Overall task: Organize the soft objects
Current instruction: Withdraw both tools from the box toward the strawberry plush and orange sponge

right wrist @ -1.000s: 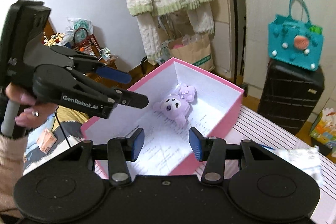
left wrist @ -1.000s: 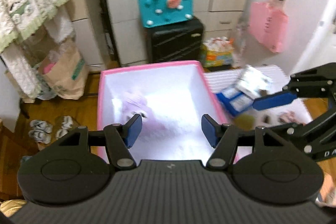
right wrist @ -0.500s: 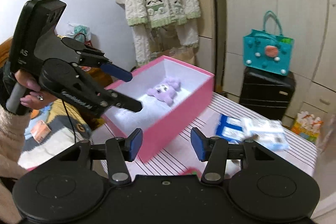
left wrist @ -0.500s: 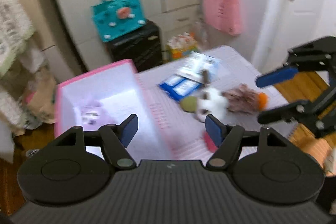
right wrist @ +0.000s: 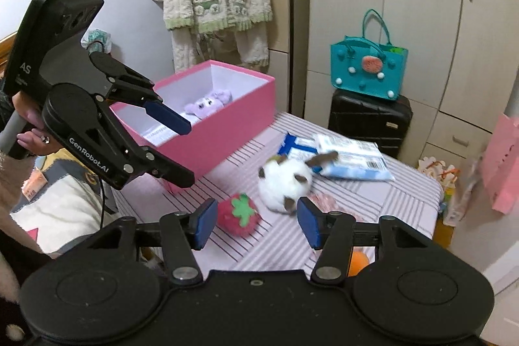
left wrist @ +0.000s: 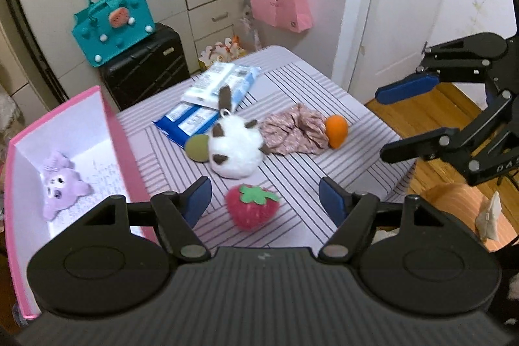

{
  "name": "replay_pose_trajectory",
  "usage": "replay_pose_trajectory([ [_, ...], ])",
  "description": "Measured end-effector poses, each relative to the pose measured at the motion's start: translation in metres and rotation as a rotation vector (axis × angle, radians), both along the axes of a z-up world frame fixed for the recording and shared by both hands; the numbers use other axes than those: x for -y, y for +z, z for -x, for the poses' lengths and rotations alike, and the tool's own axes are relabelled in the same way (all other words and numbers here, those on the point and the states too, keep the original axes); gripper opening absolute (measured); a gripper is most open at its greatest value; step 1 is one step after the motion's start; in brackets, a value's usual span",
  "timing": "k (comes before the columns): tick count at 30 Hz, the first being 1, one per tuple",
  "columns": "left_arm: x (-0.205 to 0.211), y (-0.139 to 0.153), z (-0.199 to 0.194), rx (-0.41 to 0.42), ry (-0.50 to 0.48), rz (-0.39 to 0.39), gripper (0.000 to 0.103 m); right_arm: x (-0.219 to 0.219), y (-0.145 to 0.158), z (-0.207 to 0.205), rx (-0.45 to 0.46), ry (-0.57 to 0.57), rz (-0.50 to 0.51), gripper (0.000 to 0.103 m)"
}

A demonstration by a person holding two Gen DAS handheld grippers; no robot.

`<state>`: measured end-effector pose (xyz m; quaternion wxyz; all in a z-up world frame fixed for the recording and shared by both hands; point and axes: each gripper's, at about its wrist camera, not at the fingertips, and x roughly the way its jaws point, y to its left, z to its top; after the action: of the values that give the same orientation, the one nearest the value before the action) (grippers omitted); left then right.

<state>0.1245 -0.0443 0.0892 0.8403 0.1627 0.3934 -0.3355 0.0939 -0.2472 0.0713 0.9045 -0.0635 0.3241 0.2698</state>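
A bedroom with cream wardrobes holds a table under a lilac striped cloth (left wrist: 324, 171); behind it a teal handbag (left wrist: 113, 23) sits on a black suitcase (left wrist: 146, 64), and a pink bag (left wrist: 279, 0) hangs by the door. At the table's left stands an open pink box (left wrist: 112, 132) with a purple plush (left wrist: 60, 184) lying inside. On the cloth, a red strawberry plush (left wrist: 251, 206) lies nearest, a white-and-brown plush (left wrist: 235, 149) beyond it, then a floral scrunchie (left wrist: 295, 132) touching an orange ball (left wrist: 336, 127); wipe packets (left wrist: 211, 99) lie farther back. The left gripper (left wrist: 265, 203) hovers over the strawberry, jaws wide, holding nothing. The right gripper (right wrist: 256, 221) hangs at the right, jaws also wide and empty.
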Motion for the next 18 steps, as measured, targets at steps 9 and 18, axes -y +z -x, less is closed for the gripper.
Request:
replay_pose_trajectory([
  [9,0.010,-0.054,-0.002,0.004,0.058,0.029,0.076,0.028,-0.062,0.002,-0.034,-0.067,-0.013,0.068],
  [18,0.020,-0.109,-0.008,0.048,0.137,0.040,0.083,0.055,-0.131,-0.012,0.060,-0.204,-0.032,0.078],
])
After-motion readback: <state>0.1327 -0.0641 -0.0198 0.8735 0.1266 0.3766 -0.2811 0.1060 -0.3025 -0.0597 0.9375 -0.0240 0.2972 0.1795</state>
